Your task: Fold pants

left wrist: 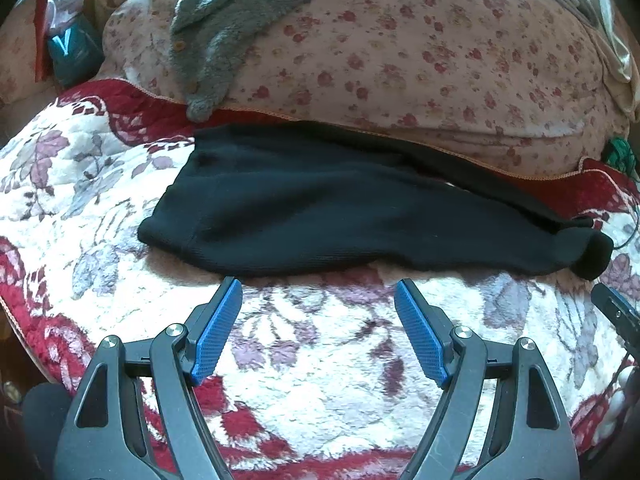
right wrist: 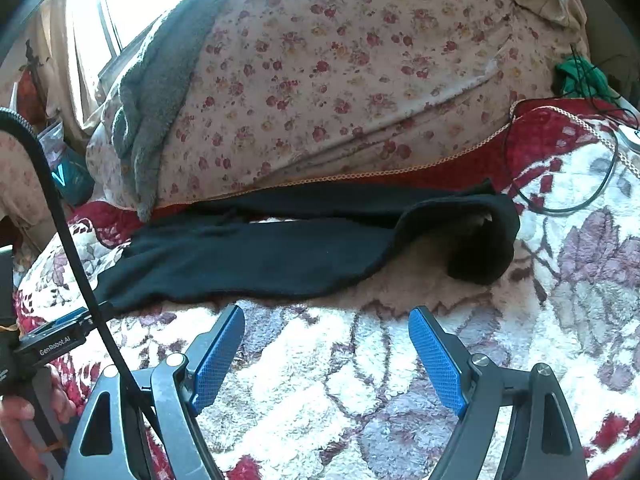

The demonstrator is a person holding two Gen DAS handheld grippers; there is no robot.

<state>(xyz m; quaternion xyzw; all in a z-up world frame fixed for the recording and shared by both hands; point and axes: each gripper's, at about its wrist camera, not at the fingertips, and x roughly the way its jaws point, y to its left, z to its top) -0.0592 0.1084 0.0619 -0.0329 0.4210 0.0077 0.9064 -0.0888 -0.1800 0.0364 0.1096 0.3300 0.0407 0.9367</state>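
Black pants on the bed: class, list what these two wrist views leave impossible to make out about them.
- Far edge of the black pants: both views, tucked under the floral duvet.
- Inside of the curled cuff: right wrist view, too dark.
- Waistband details: left wrist view, black fabric shows none.
- Left gripper and right gripper: open, hiding nothing of the pants.
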